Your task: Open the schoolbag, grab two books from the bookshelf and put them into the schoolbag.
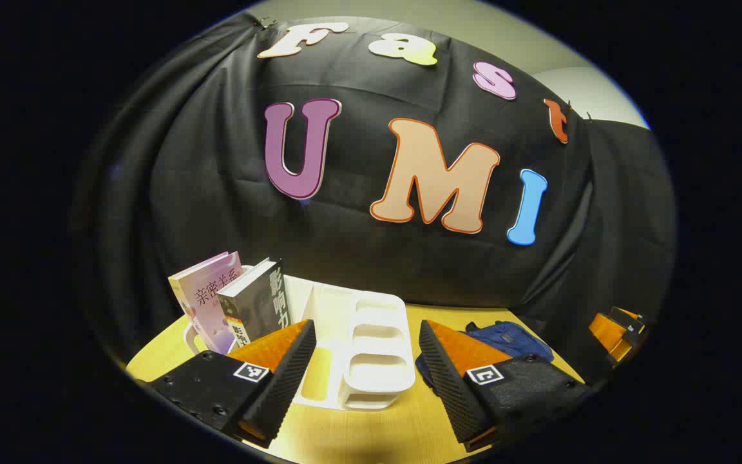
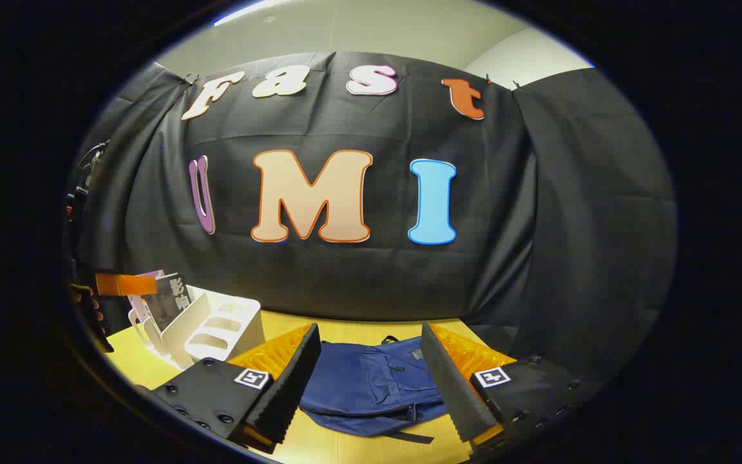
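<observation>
Schoolbag (image 2: 371,383) — soft blue fabric, lies flat on surface (image 2: 358,328), zipped; likely light and floppy, take zipper pull. Left: two books (image 1: 236,303) upright in white bookshelf (image 1: 371,341), stiff, pinch at spines; cover writing too small to read. Left gripper (image 1: 366,364) jaws wide, empty; right gripper (image 2: 369,380) jaws wide above bag.

A soft navy-blue fabric schoolbag (image 2: 371,383) lies flat on the light wooden table, its flap closed. Well apart from it stands a white plastic slotted bookshelf (image 1: 371,348), holding two upright, slightly leaning books at one end: a pale pink-covered paperback (image 1: 207,299) and, touching it, a black-covered one (image 1: 258,306).
</observation>
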